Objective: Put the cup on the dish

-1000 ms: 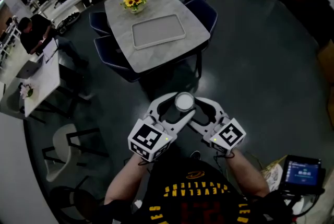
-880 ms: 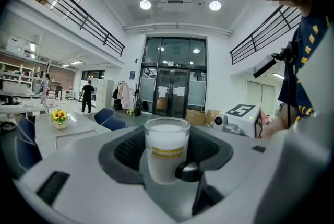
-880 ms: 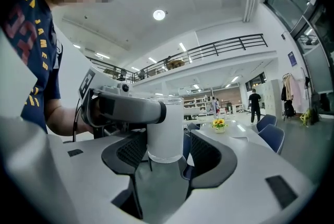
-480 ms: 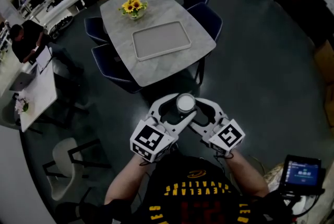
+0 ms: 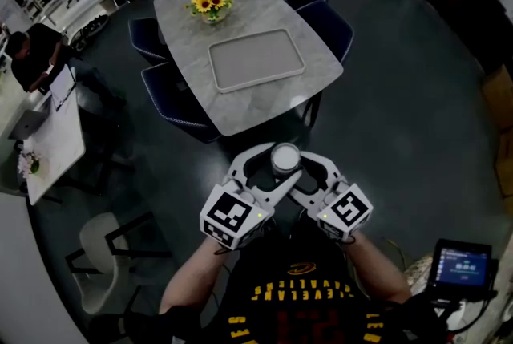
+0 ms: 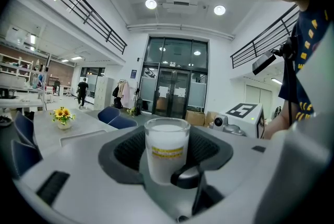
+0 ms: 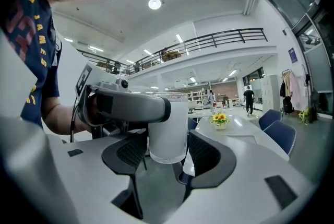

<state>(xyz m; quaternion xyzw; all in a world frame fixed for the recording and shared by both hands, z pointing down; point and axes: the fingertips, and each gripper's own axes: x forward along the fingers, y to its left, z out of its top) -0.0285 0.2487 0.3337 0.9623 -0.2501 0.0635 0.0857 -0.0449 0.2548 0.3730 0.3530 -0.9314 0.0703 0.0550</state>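
Observation:
A frosted white cup [image 5: 284, 158] with a yellow label [image 6: 167, 151] is held in the air in front of my body, above the dark floor. My left gripper [image 5: 268, 171] and right gripper [image 5: 308, 169] meet around it from both sides. In the left gripper view it stands upright between the padded jaws. In the right gripper view the cup [image 7: 168, 137] sits between that gripper's pads, with the left gripper's jaw crossing in front of its rim. The dish, a grey rectangular tray [image 5: 256, 59], lies on the grey table [image 5: 240, 106] ahead, well apart from the cup.
A vase of yellow flowers [image 5: 210, 3] stands at the table's far end. Dark blue chairs [image 5: 325, 22] ring the table. A person [image 5: 32, 54] sits at a white desk on the left. A white chair [image 5: 100, 250] stands at the lower left and a screen [image 5: 462, 265] at the lower right.
The table and tray have slid slightly lower and rightward in the head view. Both grippers keep the cup in the same hold.

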